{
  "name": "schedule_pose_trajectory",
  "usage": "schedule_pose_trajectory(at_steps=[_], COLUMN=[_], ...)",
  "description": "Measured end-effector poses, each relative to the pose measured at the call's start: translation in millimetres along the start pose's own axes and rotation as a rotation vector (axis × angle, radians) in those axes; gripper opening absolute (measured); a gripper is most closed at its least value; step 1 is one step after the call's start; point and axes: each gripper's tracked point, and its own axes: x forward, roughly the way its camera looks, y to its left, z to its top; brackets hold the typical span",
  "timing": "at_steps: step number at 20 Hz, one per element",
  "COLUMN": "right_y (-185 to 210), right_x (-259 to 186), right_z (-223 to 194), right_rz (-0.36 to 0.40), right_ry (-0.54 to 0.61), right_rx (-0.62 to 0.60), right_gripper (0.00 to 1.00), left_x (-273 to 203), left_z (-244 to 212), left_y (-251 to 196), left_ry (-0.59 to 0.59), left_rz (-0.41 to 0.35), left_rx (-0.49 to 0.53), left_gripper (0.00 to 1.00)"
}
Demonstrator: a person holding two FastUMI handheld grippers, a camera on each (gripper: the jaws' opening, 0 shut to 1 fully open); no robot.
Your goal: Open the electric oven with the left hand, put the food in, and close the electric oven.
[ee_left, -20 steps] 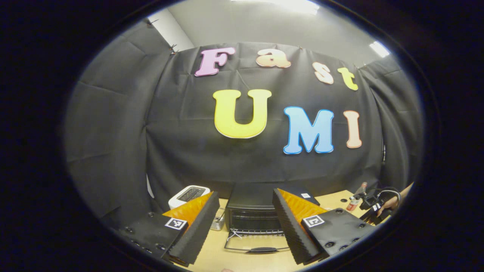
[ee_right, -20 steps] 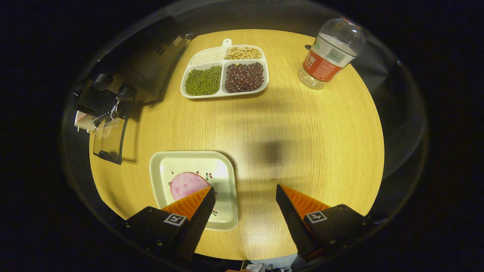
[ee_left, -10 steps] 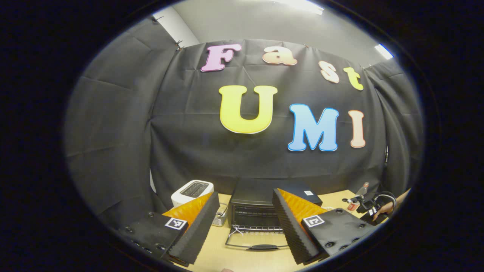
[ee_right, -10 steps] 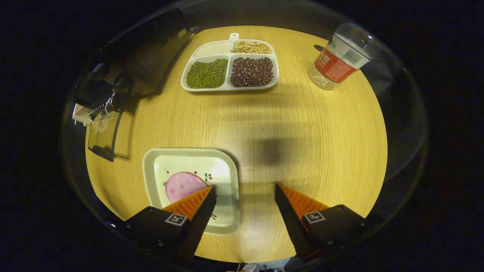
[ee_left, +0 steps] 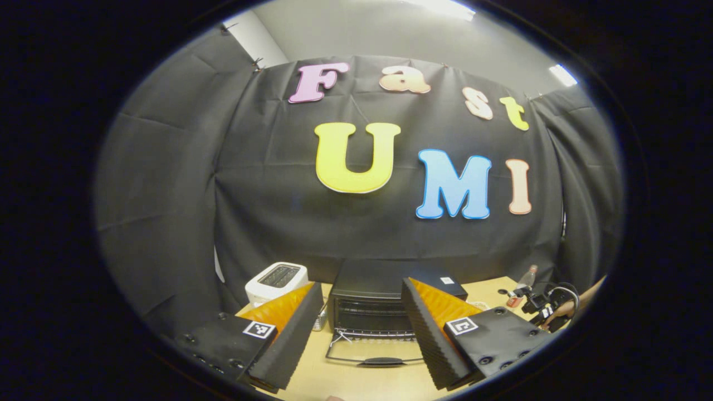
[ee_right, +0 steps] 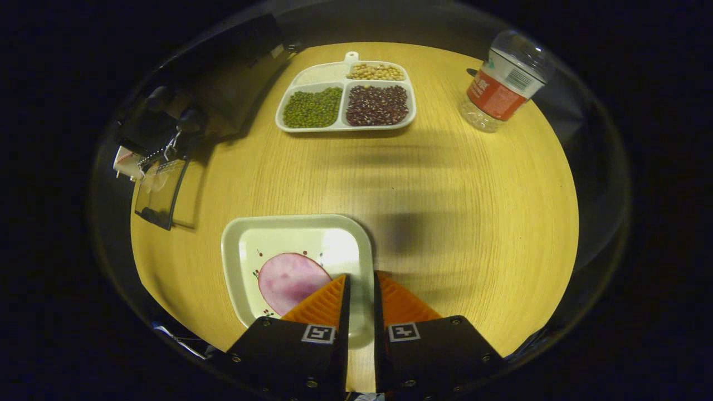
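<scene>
Oven door down flat. Right gripper fingers pinched on the plate rim, ham just left of them. Left gripper spread, empty, facing oven. Lift level, slide plate in slowly.

Both grippers, left gripper and right gripper, have black screwed-down mounts, each bearing a small square black-and-white marker, and ridged wedge-shaped fingers.
</scene>
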Motion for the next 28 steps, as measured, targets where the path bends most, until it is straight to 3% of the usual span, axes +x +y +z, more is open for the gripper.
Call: schedule_pose_trajectory(at_steps=[1,2,3,4,8,16,21,22,23,24,25,26,28], right_y=[0.9,-4.1,-8.5,-12.2,-17.9,-3.3,-1.0,-0.8,0.4,2.0,6.1,8.2,13.3], right_x=[-11.7,12.3,4.8,4.0,-7.6,-9.2,-14.7,-18.7,-21.4,-24.4,-27.9,-33.3,-43.5], right_z=[8.1,-1.0,1.2,3.8,0.2,-12.8,-22.0,-21.6,-22.7,-22.0,-19.8,-19.3,-20.4], right_rz=[0.025,0.053,0.077,0.092,0.188,0.549,0.639,0.663,0.683,0.705,0.727,0.745,0.765], right_ry=[-0.008,0.024,0.004,-0.004,-0.070,-0.137,-0.172,-0.186,-0.198,-0.208,-0.222,-0.232,-0.251], right_rx=[0.012,0.051,0.070,0.080,0.175,0.439,0.557,0.579,0.596,0.618,0.638,0.658,0.691], right_gripper=[0.20,0.04,0.01,0.01,0.01,0.01,0.01,0.00,0.00,0.00,0.00,0.00,0.00], left_x=[-0.1,-0.4,-0.2,-2.5,-7.2,-22.8,-25.9,-25.7,-25.4,-24.8,-24.1,-24.0,-23.2], left_z=[-0.7,-0.8,0.2,1.3,9.2,26.0,28.3,29.8,29.7,30.7,31.5,33.6,37.6], left_y=[-2.0,-3.7,-5.4,-5.2,-10.5,-29.5,-34.8,-35.7,-36.2,-36.9,-35.9,-36.5,-35.2], left_ry=[0.004,0.003,0.003,0.001,-0.001,-0.021,-0.025,-0.027,-0.027,-0.027,-0.030,-0.033,-0.041], left_rz=[-0.003,-0.006,-0.008,-0.007,0.005,0.038,0.034,0.031,0.028,0.026,0.024,0.020,0.015], left_rx=[-0.001,-0.003,-0.001,0.004,0.028,0.067,0.075,0.074,0.071,0.070,0.070,0.069,0.066], left_gripper=[0.94,0.91,1.00,0.99,0.96,1.00,1.00,0.91,0.91,1.00,0.91,1.00,1.00])
